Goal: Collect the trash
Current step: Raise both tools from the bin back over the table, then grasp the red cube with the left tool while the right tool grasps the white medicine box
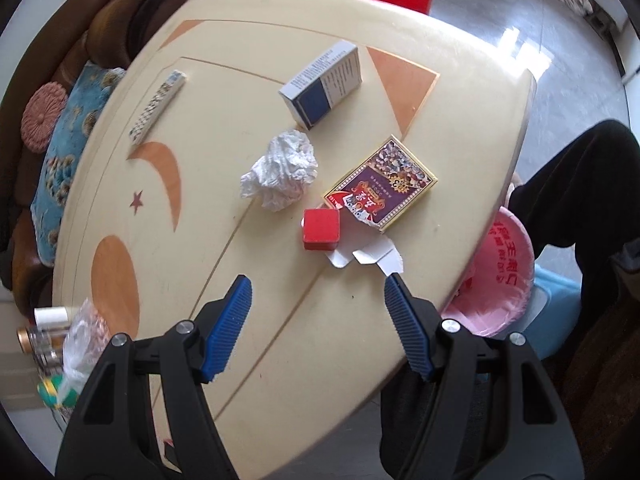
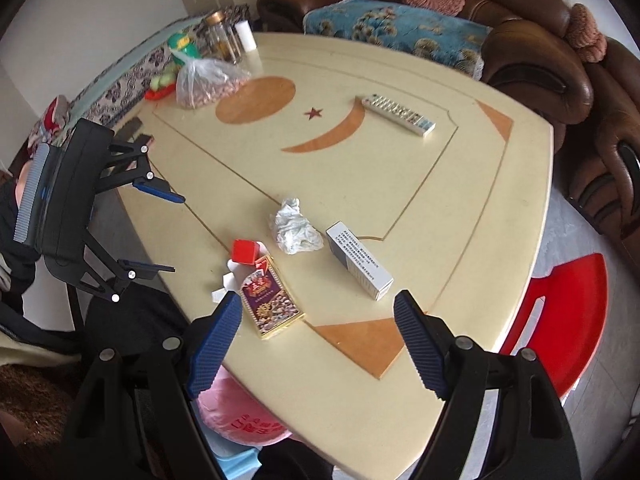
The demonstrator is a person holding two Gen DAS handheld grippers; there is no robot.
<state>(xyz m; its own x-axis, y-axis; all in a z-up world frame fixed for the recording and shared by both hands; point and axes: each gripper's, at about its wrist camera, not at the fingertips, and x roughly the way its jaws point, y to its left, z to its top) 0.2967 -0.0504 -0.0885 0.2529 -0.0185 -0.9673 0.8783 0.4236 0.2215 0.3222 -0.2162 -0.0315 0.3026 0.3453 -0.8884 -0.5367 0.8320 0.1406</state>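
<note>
I see a cream table (image 1: pixel 280 340) with orange inlays, brown sofa (image 2: pixel 540 48) behind. Crumpled tissue (image 1: pixel 282 170), red cube (image 1: pixel 321 229) and torn card box (image 1: pixel 382 184) lie mid-table, toward its near edge. Only my left view shows the pink-bagged bin (image 1: pixel 500 276); only the right shows my left gripper (image 2: pixel 176 234). Both it and the right gripper (image 2: pixel 318 310) are open, empty.

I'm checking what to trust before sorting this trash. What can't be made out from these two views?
- Bin with pink bag: in both views the table edge hides most of it, contents unseen.
- Blue-and-white box: print too small to read.
- Purple card box: whether cards remain inside cannot be told.
- Jars: cut off by the left wrist view's edge.
</note>
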